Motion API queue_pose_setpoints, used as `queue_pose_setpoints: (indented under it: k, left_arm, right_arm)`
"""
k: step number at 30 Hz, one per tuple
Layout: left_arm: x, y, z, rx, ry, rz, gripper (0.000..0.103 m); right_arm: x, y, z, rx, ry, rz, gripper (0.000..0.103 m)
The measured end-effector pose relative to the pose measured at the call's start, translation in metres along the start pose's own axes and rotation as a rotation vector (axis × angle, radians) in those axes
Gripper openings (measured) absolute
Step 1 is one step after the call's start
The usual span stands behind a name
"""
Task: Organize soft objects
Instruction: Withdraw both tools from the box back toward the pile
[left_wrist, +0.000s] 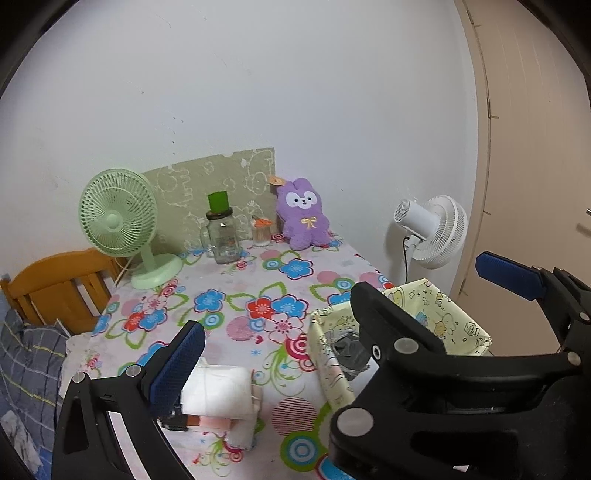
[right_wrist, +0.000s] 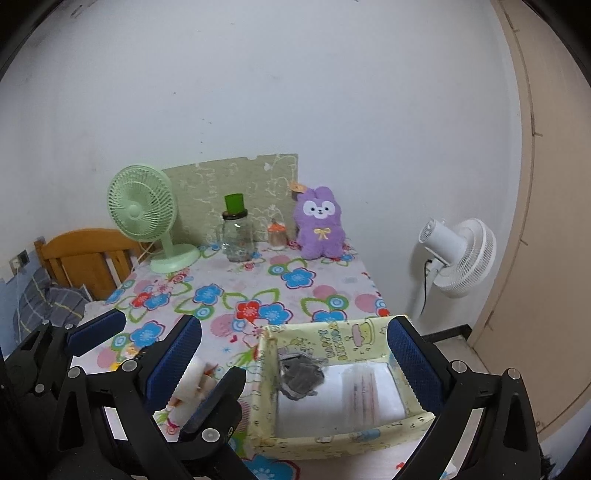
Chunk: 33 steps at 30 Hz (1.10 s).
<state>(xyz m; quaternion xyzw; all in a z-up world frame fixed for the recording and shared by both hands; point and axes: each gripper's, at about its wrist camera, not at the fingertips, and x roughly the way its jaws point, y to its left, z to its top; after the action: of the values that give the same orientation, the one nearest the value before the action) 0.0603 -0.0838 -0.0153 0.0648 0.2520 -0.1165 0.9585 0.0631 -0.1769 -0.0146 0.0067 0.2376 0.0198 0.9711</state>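
Hovering over the near end of the floral tabletop (right_wrist: 258, 280), both grippers, with their fingers interleaved in the right wrist view.

- Right gripper (right_wrist: 295, 325): fingers (right_wrist: 410, 354) spread wide, nothing between the pads. The yellow cartoon-print storage box (right_wrist: 343, 439) sits below them at 5 o'clock.
- Left gripper (right_wrist: 179, 343): at 8 o'clock in the right wrist view. Its two fingers are well apart and not clamping anything, so I read it as open. One of its fingers crosses in front of the box's left wall.
- Box contents: crumpled grey cloth (right_wrist: 299, 380) in the back-left corner, flat white folded cloth (right_wrist: 354, 395) covering most of the floor, with the grey piece overlapping its edge.
- White folded bundle (left_wrist: 218, 387): outside the box, lying on the tabletop at 6 o'clock in the left wrist view, just beside the left finger's blue pad. Can't tell if the pad touches it. Something pink is under it.
- Purple plush rabbit (right_wrist: 320, 225): upright at 12 o'clock, at the far edge against the wall.
- Far edge, 11 to 12 o'clock: green desk fan (right_wrist: 142, 212), glass jar (right_wrist: 238, 240) with a green cup (right_wrist: 233, 205) on top, and a small orange-capped bottle (right_wrist: 277, 234). A green patterned board (right_wrist: 236, 184) leans behind them.
- Off the tabletop: white standing fan (right_wrist: 458, 254) at 3 o'clock, wooden frame (right_wrist: 85, 254) at 9 o'clock.
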Motion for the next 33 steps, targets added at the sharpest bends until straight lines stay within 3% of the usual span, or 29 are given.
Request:
queue_pose_setpoints:
  k: [19,33]
  left_arm:
    - [-0.015,0.042,-0.01,-0.012,-0.013,0.036,0.103]
    - [0.001,0.075,-0.028,-0.054,0.024,0.063,0.103]
  right_arm:
    - [0.003,0.044,0.0,-0.008,0.013,0.09,0.103]
    - [0.028,0.075,-0.011,-0.021,0.054,0.135,0.102]
